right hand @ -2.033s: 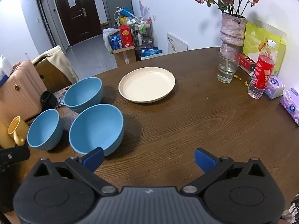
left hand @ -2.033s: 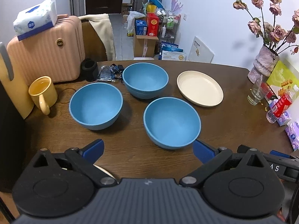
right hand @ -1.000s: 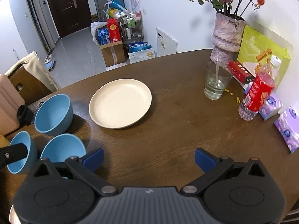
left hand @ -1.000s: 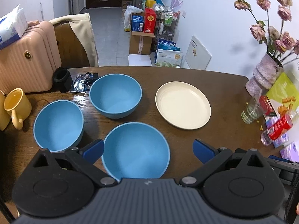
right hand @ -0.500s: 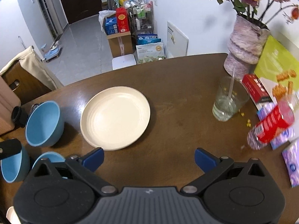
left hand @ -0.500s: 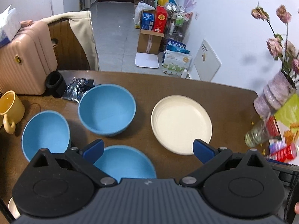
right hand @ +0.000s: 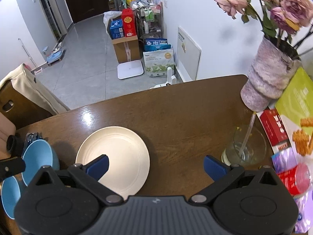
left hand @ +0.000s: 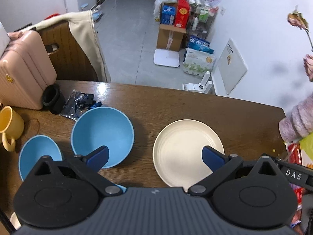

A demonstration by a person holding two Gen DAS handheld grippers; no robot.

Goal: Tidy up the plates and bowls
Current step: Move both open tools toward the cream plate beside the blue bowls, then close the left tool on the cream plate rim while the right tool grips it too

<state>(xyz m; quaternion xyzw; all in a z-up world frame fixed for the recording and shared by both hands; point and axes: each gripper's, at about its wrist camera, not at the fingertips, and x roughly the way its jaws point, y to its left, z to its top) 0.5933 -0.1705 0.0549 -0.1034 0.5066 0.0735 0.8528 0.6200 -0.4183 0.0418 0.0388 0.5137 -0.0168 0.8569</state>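
A cream plate (left hand: 185,146) (right hand: 119,150) lies on the dark wooden table (left hand: 176,107). Left of it sits a blue bowl (left hand: 102,133) (right hand: 39,156), with a second blue bowl (left hand: 37,158) (right hand: 9,193) further left. A sliver of a third blue bowl (left hand: 120,187) shows under my left gripper's body. My left gripper (left hand: 154,155) hovers open above the gap between bowl and plate. My right gripper (right hand: 155,163) hangs open above the plate's right side, nothing between its fingers.
A yellow mug (left hand: 9,125), a black cup (left hand: 52,98) and a pink suitcase (left hand: 23,68) stand at the left. At the right are a glass of water (right hand: 244,148), a vase of flowers (right hand: 268,82), a red bottle (right hand: 295,178) and snack packets. A chair (left hand: 74,54) stands behind the table.
Both grippers have risen and moved forward over the table. The nearest bowl has slipped under the left gripper's body, and the plate now lies closer beneath both. Both stay open.
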